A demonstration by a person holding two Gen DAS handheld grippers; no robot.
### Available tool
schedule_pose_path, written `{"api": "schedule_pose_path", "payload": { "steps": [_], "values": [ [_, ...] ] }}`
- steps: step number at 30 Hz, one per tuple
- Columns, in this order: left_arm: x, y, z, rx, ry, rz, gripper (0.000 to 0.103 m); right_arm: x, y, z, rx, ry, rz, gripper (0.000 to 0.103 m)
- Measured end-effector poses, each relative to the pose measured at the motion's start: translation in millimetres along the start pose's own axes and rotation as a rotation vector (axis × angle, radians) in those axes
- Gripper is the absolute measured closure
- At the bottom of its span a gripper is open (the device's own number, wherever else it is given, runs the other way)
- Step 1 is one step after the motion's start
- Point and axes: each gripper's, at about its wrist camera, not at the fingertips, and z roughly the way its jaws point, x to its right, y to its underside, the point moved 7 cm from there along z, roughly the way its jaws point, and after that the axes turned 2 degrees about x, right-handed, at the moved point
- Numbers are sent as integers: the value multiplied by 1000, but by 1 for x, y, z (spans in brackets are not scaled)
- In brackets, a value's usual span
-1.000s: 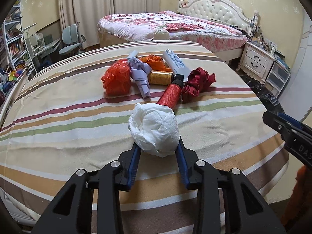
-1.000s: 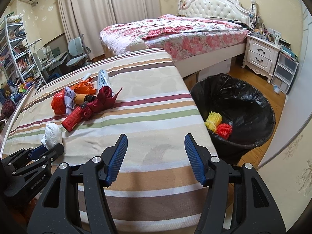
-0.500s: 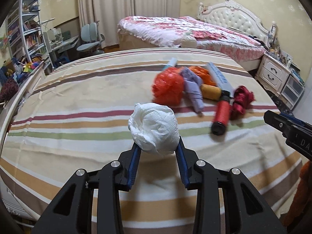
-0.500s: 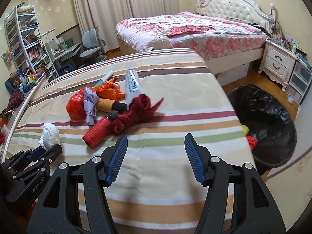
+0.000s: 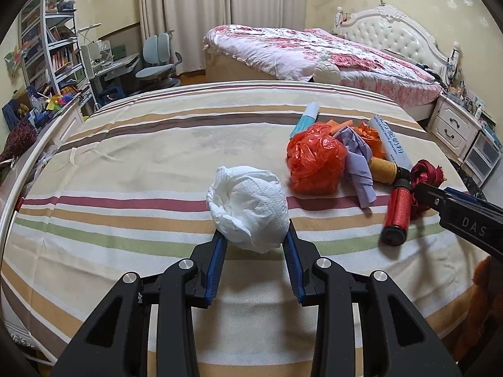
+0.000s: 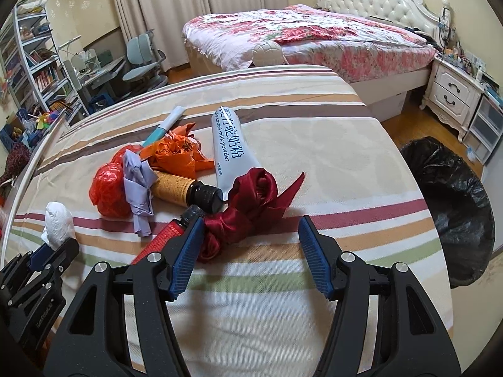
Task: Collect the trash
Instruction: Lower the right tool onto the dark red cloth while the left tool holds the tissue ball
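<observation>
Currently left gripper [image 5: 255,242] clamped on crumpled white tissue wad [image 5: 248,209], held above striped bedspread [image 5: 141,163]; right gripper [image 6: 248,251] empty, jaws opening wide just over dark red satin ribbon bundle [image 6: 248,207]. Piled together on spread: red plastic bag [image 6: 108,193], lilac paper scrap [image 6: 138,182], orange wrapper [image 6: 176,154], amber bottle with black cap [image 6: 185,188], red tube [image 5: 397,212], white milk-powder tube [image 6: 229,154]. Black-lined trash bin [image 6: 452,207] on floor right of bed.

White tissue wad [image 5: 248,209], red bag [image 5: 316,163], maroon ribbon [image 6: 248,210], black bin liner [image 6: 452,201], striped sheet [image 5: 141,169].
</observation>
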Motion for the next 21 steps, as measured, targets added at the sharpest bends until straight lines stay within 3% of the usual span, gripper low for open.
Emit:
{"api": "schedule_pose_path", "payload": {
  "steps": [12, 21],
  "values": [
    [-7, -1, 4, -11, 17, -27, 67, 48, 7, -11, 0, 86, 34, 38],
    [-13, -6, 3, 2, -2, -40, 67, 60, 6, -20, 15, 75, 81, 37]
  ]
}}
